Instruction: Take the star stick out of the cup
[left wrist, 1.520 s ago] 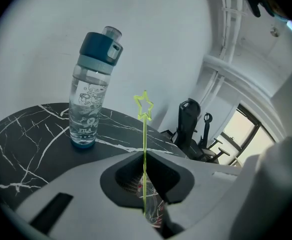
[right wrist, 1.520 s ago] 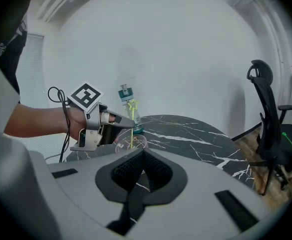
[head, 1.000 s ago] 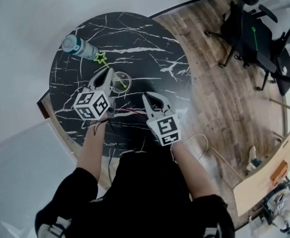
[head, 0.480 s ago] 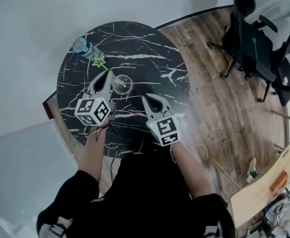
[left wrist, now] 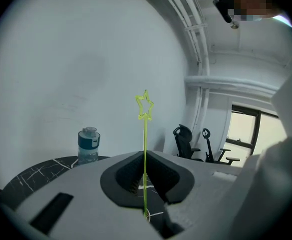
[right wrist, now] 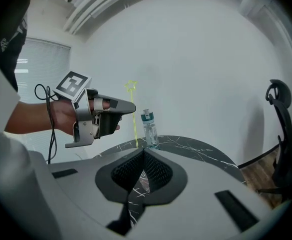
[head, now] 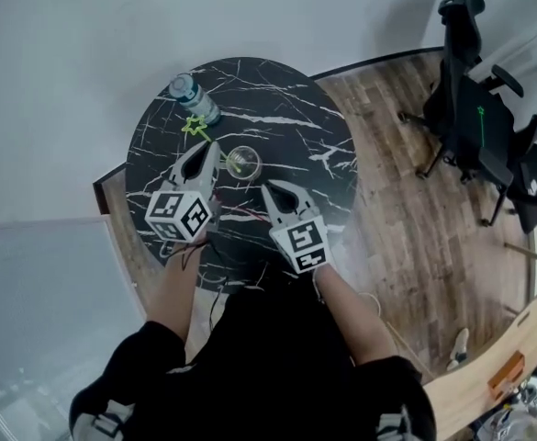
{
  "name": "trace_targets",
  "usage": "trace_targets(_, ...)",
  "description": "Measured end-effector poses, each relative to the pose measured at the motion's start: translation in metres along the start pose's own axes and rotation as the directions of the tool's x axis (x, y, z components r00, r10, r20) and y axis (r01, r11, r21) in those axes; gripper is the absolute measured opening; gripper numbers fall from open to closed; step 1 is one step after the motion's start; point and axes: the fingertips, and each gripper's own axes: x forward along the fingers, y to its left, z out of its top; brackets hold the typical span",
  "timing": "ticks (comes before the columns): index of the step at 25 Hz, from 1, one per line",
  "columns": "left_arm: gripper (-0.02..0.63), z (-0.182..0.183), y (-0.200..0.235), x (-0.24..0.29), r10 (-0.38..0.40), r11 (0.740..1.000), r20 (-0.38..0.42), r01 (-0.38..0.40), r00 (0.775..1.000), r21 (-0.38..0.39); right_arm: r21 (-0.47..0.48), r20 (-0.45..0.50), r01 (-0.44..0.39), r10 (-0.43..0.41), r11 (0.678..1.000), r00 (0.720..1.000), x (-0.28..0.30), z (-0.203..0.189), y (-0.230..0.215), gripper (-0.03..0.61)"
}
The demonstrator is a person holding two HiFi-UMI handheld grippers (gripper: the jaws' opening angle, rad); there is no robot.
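A thin yellow-green star stick (left wrist: 145, 134) stands upright between the jaws of my left gripper (left wrist: 145, 156), which is shut on its stem. In the head view the stick (head: 195, 127) slants from its star, near the bottle, down toward the clear cup (head: 243, 162) on the black marble table (head: 296, 108). My left gripper (head: 211, 147) is just left of the cup. I cannot tell whether the stick's lower end is inside the cup. My right gripper (head: 270, 189) is shut and holds nothing, a little nearer to me than the cup. The right gripper view shows the left gripper (right wrist: 128, 107) pinching the stick (right wrist: 134, 119).
A clear water bottle (head: 195, 99) with a blue-green cap stands at the table's far left, close behind the star. Black office chairs (head: 488, 127) stand on the wooden floor to the right. A white wall lies beyond the table.
The head view has shifted, so the table sits lower and further right in it. The left gripper stays shut on the stick beside the cup. The right gripper has hardly moved.
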Motion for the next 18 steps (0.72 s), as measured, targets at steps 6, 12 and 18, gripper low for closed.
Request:
trace_targets(6, 0.012, 0.001, -0.001, -0.032, 0.052, 0.999, -0.004, -0.052, 0.999, 0.011, -0.055, 0.0, -0.062, 0.062, 0.997, 0.998, -0.008, 0.009, 0.015, -0.004)
trace_targets(12, 0.012, -0.02, 0.001, -0.074, 0.116, 0.992, -0.026, -0.117, 0.993, -0.05, -0.105, -0.003, -0.138, 0.138, 0.985, 0.99, -0.012, 0.015, 0.034, -0.003)
trace_targets(18, 0.012, -0.05, -0.002, -0.107, 0.162, 0.976, -0.053, -0.168, 0.985, -0.138, -0.13, -0.034, -0.209, 0.206, 0.969, 0.978, -0.016, 0.002, 0.057, -0.004)
